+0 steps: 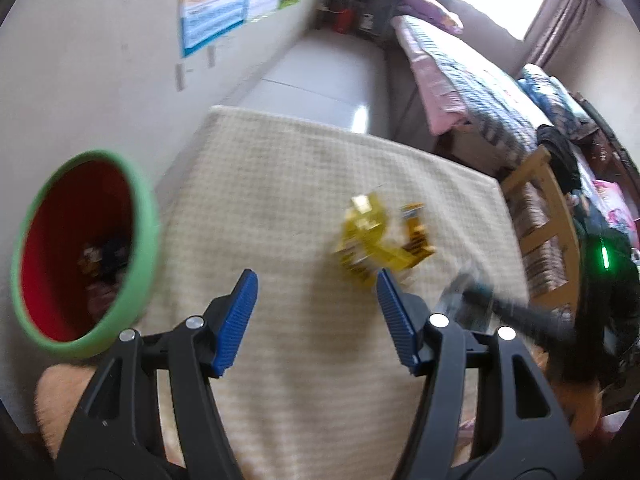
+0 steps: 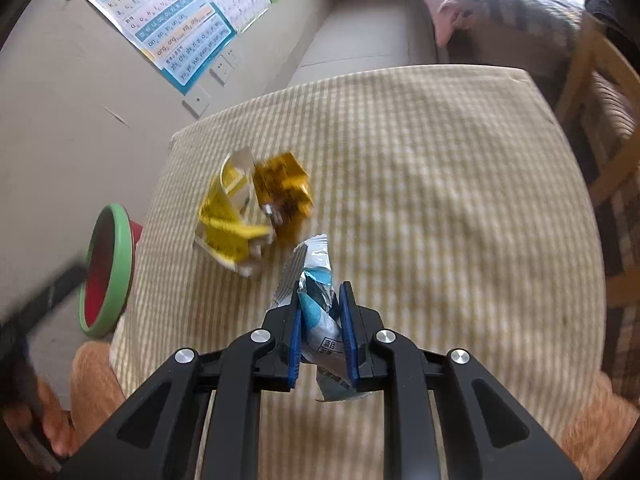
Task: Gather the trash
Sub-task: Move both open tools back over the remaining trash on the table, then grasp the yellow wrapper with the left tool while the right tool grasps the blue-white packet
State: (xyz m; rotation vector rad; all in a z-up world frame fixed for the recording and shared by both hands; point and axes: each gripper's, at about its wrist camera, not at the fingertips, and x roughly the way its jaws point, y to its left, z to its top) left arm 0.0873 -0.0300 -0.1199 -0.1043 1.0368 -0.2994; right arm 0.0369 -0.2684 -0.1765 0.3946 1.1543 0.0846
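Table draped in a cream-and-yellow checked cloth (image 2: 420, 208) takes up most of both views, with the round bin, green rim and red inside (image 1: 86, 252), off its left edge, just beside the tabletop; some dark scraps already lie at its bottom, so collection looks partly done. Still on the cloth: a crumpled yellow-and-white wrapper (image 2: 230, 232) touching a crinkled amber foil packet (image 2: 286, 194), mid-table, clear of the edges. Right gripper (image 2: 320, 328) has its blue pads clamped on a silver-and-blue plastic snack wrapper (image 2: 316, 304), which sticks out both ends of the jaws; looks like the next piece bound for the bin. Left gripper (image 1: 316, 316) is empty, jaws roughly half apart, hovering over bare cloth with the yellow wrapper just ahead of its right finger. Judgement: two pieces left after this one. Around: wooden chair (image 2: 600, 128) at the far right, bed with striped bedding (image 1: 472, 76) beyond, alphabet poster (image 2: 172, 28) on the wall. Nothing blocks the path to the bin except the left gripper itself, which sits between wrapper and bin.
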